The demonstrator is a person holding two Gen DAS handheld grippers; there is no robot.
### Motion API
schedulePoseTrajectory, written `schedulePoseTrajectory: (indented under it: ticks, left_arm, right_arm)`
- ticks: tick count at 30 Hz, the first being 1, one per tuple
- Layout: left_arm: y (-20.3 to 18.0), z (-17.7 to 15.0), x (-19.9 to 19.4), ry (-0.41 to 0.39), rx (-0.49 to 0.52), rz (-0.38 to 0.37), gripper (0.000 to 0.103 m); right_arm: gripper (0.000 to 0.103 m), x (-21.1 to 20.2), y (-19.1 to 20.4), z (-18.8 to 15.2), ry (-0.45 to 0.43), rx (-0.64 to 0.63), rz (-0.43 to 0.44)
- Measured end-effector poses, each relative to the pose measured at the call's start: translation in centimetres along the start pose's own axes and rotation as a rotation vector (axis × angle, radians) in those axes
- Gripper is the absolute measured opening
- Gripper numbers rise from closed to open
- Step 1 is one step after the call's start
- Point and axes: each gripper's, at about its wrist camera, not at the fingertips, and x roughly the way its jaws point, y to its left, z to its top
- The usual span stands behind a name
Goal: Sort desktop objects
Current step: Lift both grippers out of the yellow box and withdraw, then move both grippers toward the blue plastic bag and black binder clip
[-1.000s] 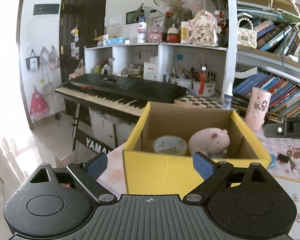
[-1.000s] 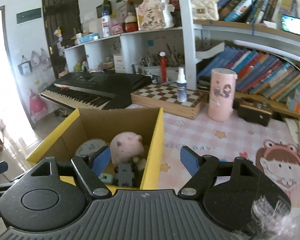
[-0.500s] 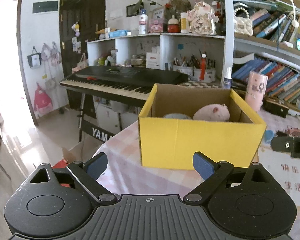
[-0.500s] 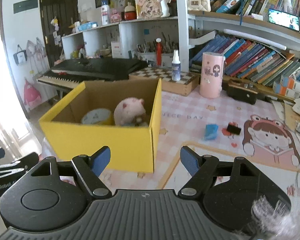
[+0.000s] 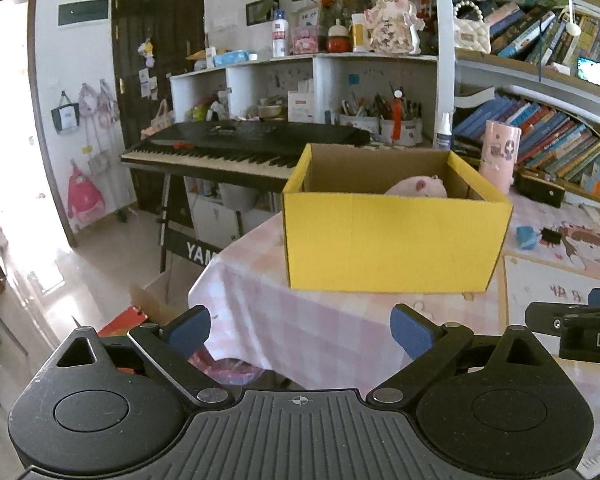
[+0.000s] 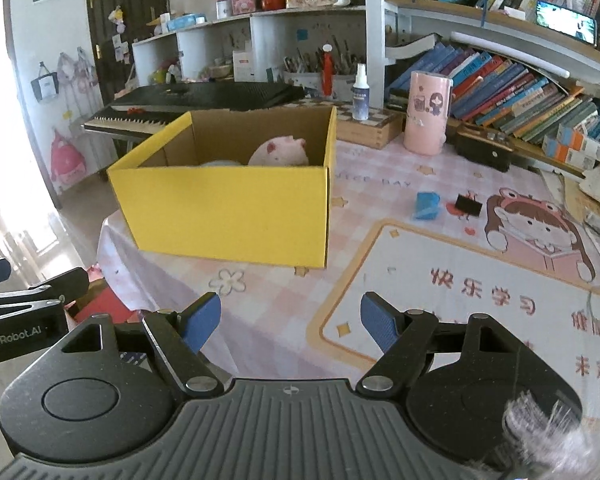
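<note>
A yellow cardboard box (image 5: pixel 396 240) (image 6: pixel 228 216) stands on the table with the pink checked cloth (image 6: pixel 268 292). A pink plush pig (image 5: pixel 416 188) (image 6: pixel 280 152) lies inside it, with a pale tape roll (image 6: pixel 220 163) just showing beside it. A small blue object (image 6: pixel 427 206) (image 5: pixel 526 237) and a black binder clip (image 6: pixel 468 205) (image 5: pixel 550 236) lie on the table right of the box. My left gripper (image 5: pixel 300 330) and right gripper (image 6: pixel 291 320) are both open and empty, held back from the box near the table's front edge.
A pink cylinder (image 6: pixel 428 114), a spray bottle (image 6: pixel 360 92), a wooden chessboard box (image 6: pixel 374 128) and a black case (image 6: pixel 484 148) stand behind the box. Bookshelves fill the back right. A keyboard piano (image 5: pixel 236 148) stands left of the table.
Both grippers have drawn back and lowered from over the box toward the table's front edge. The box now looks smaller and farther. Both stayed open.
</note>
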Motion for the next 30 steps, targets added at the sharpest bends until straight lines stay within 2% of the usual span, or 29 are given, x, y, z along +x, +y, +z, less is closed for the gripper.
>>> schedulePoseTrajectory:
  ticks: [14, 30]
  left_arm:
    - [0.3, -1.6, -0.8, 0.053, 0.020, -0.045, 0.100]
    - [-1.1, -1.7, -0.6, 0.069, 0.041, -0.116, 0.103]
  right_arm:
    - [0.078, -1.2, 0.9, -2.0, 0.038, 0.010, -0.025]
    - [0.081, -2.2, -0.2, -2.9, 0.058, 0.024, -0.081]
